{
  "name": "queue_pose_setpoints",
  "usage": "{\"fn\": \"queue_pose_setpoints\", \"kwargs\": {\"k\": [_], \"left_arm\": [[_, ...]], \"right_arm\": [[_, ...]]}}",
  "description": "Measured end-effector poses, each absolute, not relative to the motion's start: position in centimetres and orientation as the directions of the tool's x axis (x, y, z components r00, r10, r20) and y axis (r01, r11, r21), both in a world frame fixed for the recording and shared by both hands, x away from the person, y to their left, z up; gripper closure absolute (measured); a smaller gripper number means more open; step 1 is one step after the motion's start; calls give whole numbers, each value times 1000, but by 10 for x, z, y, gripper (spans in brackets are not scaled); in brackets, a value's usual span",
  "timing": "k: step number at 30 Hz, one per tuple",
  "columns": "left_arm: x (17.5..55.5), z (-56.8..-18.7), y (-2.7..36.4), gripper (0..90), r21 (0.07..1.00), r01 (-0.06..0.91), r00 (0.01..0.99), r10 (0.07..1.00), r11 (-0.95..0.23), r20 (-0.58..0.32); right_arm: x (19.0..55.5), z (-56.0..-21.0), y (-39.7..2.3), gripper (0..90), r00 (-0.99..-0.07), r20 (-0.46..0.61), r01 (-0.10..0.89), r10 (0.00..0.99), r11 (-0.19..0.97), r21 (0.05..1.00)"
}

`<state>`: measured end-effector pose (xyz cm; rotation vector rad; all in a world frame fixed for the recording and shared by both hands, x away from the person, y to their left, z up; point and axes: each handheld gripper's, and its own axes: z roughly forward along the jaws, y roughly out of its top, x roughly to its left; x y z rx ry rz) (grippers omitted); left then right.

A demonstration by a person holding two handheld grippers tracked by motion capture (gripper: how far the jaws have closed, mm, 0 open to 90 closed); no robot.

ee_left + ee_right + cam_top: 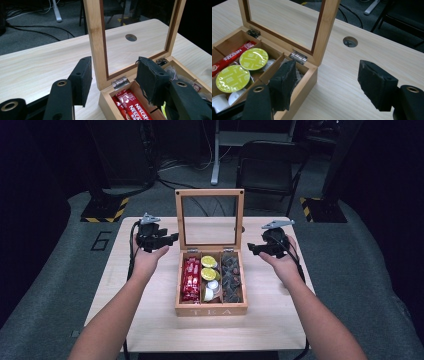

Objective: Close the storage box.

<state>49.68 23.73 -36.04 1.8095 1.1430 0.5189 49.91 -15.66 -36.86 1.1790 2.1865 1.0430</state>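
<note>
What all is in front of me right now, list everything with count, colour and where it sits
Table: one, light wood, under everything.
Tea box: one, wooden, table centre, glass lid upright.
Coffee sticks: several, red, left compartment.
Capsules: two lime-green at the back, some white in front, middle compartment.
Dark packets: several, right compartment.
Chair: one, black, behind the table.
Left gripper: black, open, left of the lid.
Right gripper: black, open, right of the box.

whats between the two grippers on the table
The open wooden tea box sits between the left gripper and right gripper, its glass lid upright, as the high view shows.
</note>
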Motion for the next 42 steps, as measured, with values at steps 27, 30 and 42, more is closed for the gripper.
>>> {"fn": "queue_pose_setpoints", "kwargs": {"k": [27, 30, 42], "left_arm": [[496, -361, 236, 462, 856, 489, 490, 864, -165, -114], [496, -360, 238, 462, 856, 489, 492, 864, -171, -109], [495, -358, 234, 462, 857, 484, 502, 858, -176, -107]], "right_arm": [[540, -365, -125, 305, -512, 14, 539, 859, 308, 784], [545, -366, -126, 305, -526, -12, 522, 850, 334, 784], [559, -363, -116, 300, -510, 6, 539, 860, 314, 781]]}}
